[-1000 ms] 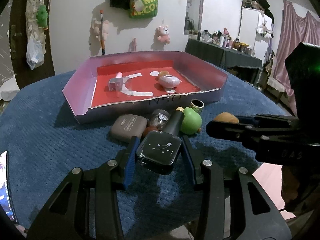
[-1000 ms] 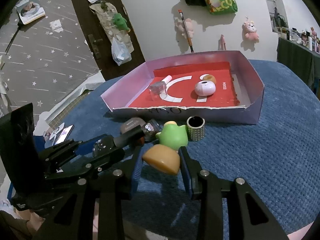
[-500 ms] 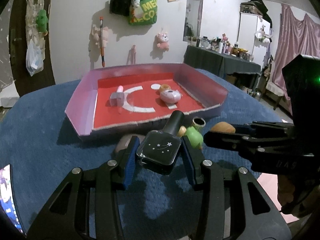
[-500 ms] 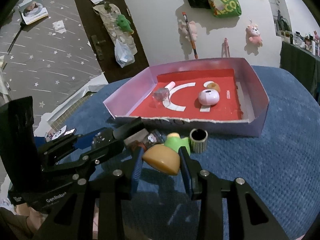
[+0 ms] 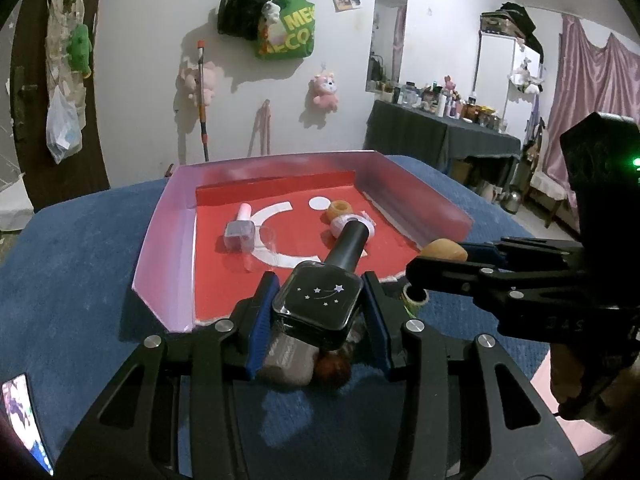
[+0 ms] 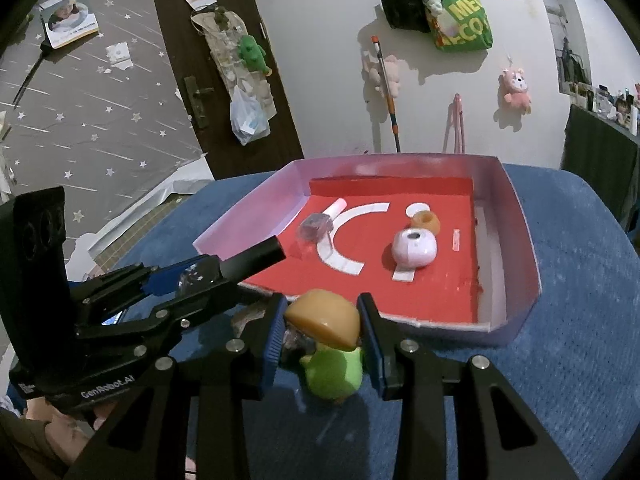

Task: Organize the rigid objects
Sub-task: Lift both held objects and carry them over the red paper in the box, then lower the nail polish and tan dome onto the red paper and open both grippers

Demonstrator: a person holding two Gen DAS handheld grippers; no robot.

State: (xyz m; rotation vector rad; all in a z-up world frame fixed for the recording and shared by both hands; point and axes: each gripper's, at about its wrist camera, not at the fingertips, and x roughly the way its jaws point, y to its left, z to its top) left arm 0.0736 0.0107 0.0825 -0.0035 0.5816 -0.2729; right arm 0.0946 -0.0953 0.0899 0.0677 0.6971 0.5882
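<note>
My left gripper [image 5: 318, 304] is shut on a black square bottle [image 5: 320, 306] with star marks and a black cap, held above the front edge of the pink-walled red tray [image 5: 160, 256]. My right gripper [image 6: 322, 324] is shut on a tan dome-shaped object [image 6: 322, 318], held just before the tray's near wall [image 6: 460, 330]; it also shows in the left wrist view [image 5: 444, 249]. In the tray lie a clear bottle with a pink cap [image 5: 240, 234], a small orange cup [image 6: 426, 221] and a round pink-white case [image 6: 413, 247].
On the blue cloth [image 5: 80, 280] under the grippers lie a green pear-shaped object [image 6: 334, 372], a grey-brown case [image 5: 286, 364], a reddish object [image 5: 332, 366] and a small studded ring [image 5: 416, 296]. A phone [image 5: 24, 412] lies at the left edge.
Both grippers have risen and moved forward toward the tray, each carrying its object. The loose items on the cloth now lie beneath the fingers.
</note>
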